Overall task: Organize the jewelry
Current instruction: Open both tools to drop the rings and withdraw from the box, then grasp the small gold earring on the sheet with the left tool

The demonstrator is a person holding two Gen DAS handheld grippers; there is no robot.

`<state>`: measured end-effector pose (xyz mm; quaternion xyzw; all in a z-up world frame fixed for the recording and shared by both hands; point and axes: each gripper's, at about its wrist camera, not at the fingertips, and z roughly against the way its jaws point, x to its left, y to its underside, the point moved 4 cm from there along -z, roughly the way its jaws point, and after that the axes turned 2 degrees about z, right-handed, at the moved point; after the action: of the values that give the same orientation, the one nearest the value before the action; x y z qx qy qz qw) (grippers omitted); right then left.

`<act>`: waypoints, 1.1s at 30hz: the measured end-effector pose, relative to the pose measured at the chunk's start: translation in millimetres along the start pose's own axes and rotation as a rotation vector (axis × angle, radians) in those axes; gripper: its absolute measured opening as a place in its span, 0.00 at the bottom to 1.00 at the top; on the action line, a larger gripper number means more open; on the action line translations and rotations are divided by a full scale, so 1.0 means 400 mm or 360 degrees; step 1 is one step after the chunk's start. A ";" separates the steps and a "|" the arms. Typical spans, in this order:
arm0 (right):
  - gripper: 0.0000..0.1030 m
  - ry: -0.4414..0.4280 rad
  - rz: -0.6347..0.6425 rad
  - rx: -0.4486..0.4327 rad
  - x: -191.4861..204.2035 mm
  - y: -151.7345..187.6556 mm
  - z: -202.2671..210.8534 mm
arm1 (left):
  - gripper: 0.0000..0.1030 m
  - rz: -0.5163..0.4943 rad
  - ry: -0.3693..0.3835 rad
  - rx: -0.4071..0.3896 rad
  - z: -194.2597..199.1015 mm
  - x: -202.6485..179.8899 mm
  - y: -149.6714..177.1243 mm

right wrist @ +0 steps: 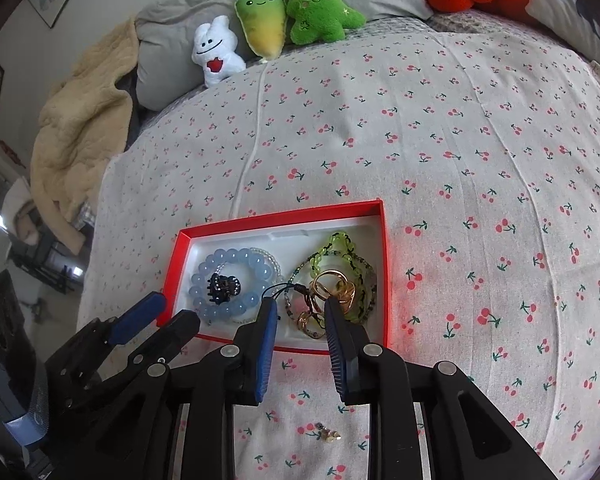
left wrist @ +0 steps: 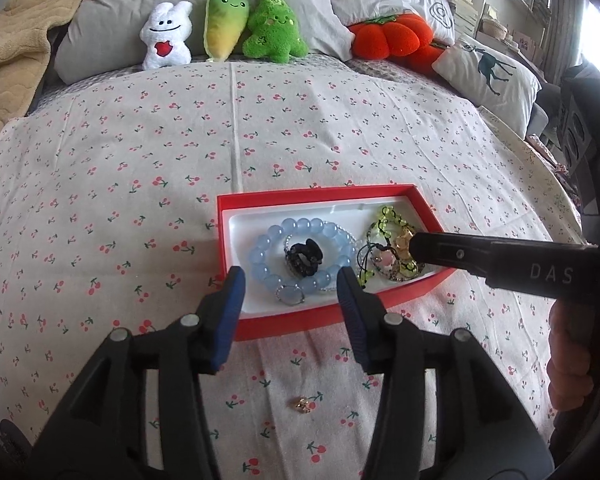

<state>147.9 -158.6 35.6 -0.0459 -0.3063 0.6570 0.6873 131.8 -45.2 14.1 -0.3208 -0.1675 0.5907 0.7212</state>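
Note:
A red box [left wrist: 226,216] [right wrist: 384,264] with a white liner lies on the cherry-print bedspread. In it are a blue bead bracelet [left wrist: 260,256] [right wrist: 228,258], a black hair claw [left wrist: 304,258] [right wrist: 222,286], a ring with a pale stone [left wrist: 290,295], green bead strands [left wrist: 384,220] [right wrist: 340,246] and gold rings [right wrist: 334,286]. My left gripper [left wrist: 290,286] [right wrist: 172,312] is open over the box's near left edge, empty. My right gripper [right wrist: 300,316] is open over the box's right half above the gold rings, empty; it shows side-on in the left wrist view [left wrist: 414,248]. A small gold earring [left wrist: 303,404] [right wrist: 328,435] lies on the bedspread, near side of the box.
Three plush toys, white [left wrist: 166,36], carrot-shaped [left wrist: 224,24] and green [left wrist: 274,28], line the far edge against grey pillows. An orange pumpkin cushion [left wrist: 392,34] and a deer pillow [left wrist: 488,68] lie far right. A beige blanket [left wrist: 8,56] hangs at the left.

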 end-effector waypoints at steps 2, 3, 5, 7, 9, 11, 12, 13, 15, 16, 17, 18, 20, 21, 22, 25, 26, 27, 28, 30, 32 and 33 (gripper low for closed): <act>0.60 0.0000 0.0014 -0.0030 0.003 0.005 0.021 | 0.56 0.0017 -0.0013 0.0007 0.017 0.008 0.005; 0.61 0.0006 0.0030 -0.0060 0.005 0.008 0.034 | 0.61 0.0029 -0.0022 0.0011 0.025 0.012 0.010; 0.61 0.0038 0.0077 -0.0074 0.009 0.016 0.053 | 0.70 0.0054 -0.0047 0.0037 0.039 0.024 0.022; 0.61 0.0050 0.0092 -0.0074 0.008 0.028 0.069 | 0.77 0.0077 -0.0077 0.0072 0.050 0.035 0.040; 0.61 0.0074 0.0104 -0.0070 0.003 0.043 0.082 | 0.80 0.0096 -0.0103 0.0111 0.058 0.043 0.062; 0.62 0.0110 0.0117 -0.0061 -0.004 0.061 0.089 | 0.82 0.0105 -0.0124 0.0158 0.061 0.048 0.089; 0.63 0.0138 0.0130 -0.0051 -0.008 0.072 0.091 | 0.84 0.0105 -0.0137 0.0182 0.061 0.049 0.105; 0.67 0.0167 0.0145 -0.0042 -0.011 0.084 0.092 | 0.85 0.0101 -0.0152 0.0207 0.061 0.050 0.121; 0.73 0.0206 0.0169 -0.0022 -0.018 0.111 0.093 | 0.88 0.0082 -0.0181 0.0251 0.060 0.052 0.154; 0.77 0.0226 0.0185 -0.0006 -0.021 0.128 0.093 | 0.89 0.0072 -0.0190 0.0267 0.059 0.053 0.170; 0.79 0.0247 0.0208 0.0009 -0.023 0.145 0.092 | 0.89 0.0064 -0.0199 0.0281 0.058 0.055 0.185; 0.79 0.0268 0.0238 0.0020 -0.024 0.161 0.090 | 0.89 0.0058 -0.0208 0.0294 0.057 0.058 0.199; 0.80 0.0323 0.0294 0.0041 -0.025 0.193 0.081 | 0.89 0.0051 -0.0212 0.0315 0.054 0.065 0.226; 0.80 0.0348 0.0320 0.0054 -0.027 0.211 0.075 | 0.89 0.0050 -0.0212 0.0325 0.053 0.068 0.238; 0.80 0.0370 0.0344 0.0071 -0.028 0.228 0.066 | 0.89 0.0046 -0.0209 0.0339 0.051 0.070 0.250; 0.80 0.0422 0.0416 0.0145 -0.029 0.276 0.034 | 0.89 0.0007 -0.0206 0.0375 0.043 0.070 0.282; 0.80 0.0430 0.0438 0.0169 -0.028 0.291 0.024 | 0.89 -0.0011 -0.0202 0.0383 0.040 0.069 0.290; 0.80 0.0434 0.0458 0.0188 -0.027 0.303 0.015 | 0.89 -0.0027 -0.0194 0.0386 0.039 0.068 0.296; 0.80 0.0437 0.0474 0.0203 -0.026 0.314 0.007 | 0.89 -0.0041 -0.0187 0.0380 0.040 0.066 0.299; 0.82 0.0448 0.0507 0.0206 -0.023 0.329 -0.003 | 0.89 -0.0062 -0.0168 0.0367 0.043 0.062 0.300; 0.87 0.0441 0.0533 0.0192 -0.021 0.332 -0.007 | 0.89 -0.0058 -0.0119 0.0364 0.044 0.059 0.298; 0.89 0.0432 0.0534 0.0195 -0.022 0.332 -0.010 | 0.89 -0.0049 -0.0085 0.0361 0.043 0.057 0.295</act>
<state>33.8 -148.0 -32.7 -0.1422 -0.1586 0.7673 0.6049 38.6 -7.4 -54.3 -0.2185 -0.1237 0.6030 0.7572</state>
